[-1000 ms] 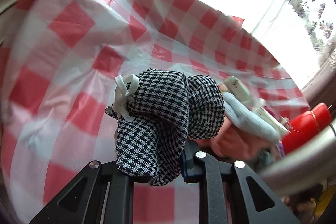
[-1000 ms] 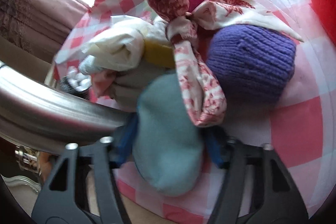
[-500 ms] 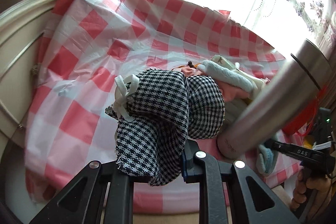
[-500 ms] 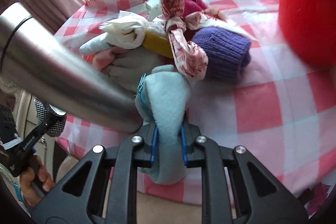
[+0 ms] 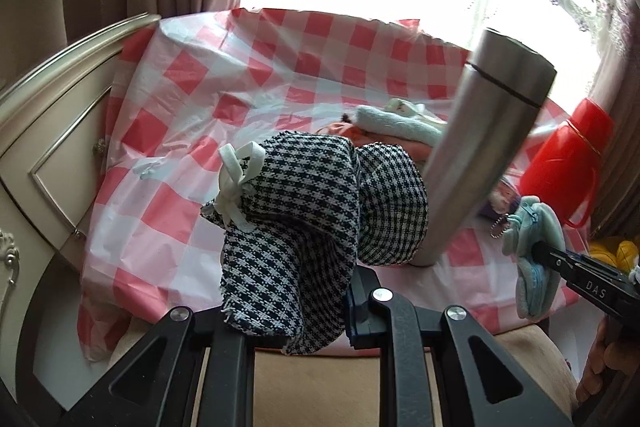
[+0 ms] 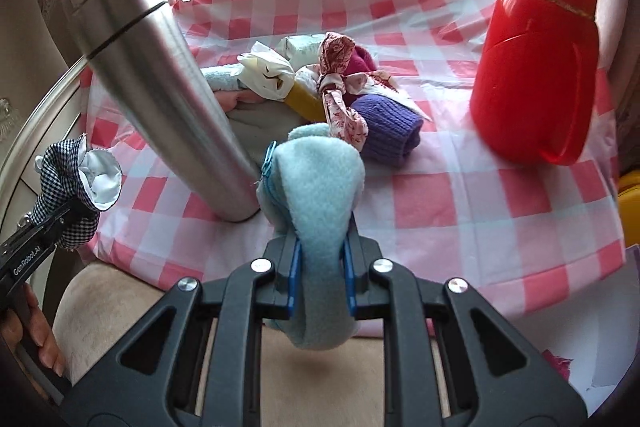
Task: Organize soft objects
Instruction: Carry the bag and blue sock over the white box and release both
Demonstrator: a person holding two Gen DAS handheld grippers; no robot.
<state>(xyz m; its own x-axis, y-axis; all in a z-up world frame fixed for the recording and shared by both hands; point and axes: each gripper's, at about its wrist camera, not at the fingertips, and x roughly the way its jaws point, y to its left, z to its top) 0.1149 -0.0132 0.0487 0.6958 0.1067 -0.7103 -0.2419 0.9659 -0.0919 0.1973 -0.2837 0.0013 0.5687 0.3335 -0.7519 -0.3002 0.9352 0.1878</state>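
Over tablecloth, pouch in right gripper.

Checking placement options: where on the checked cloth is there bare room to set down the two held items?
Bare tablecloth lies left of the steel flask, and between the purple knit and the red thermos. Crowded behind the flask, where the soft pile sits.

Both wrist views are looking down close over the bench's near edge toward the window, sharing the steel flask.
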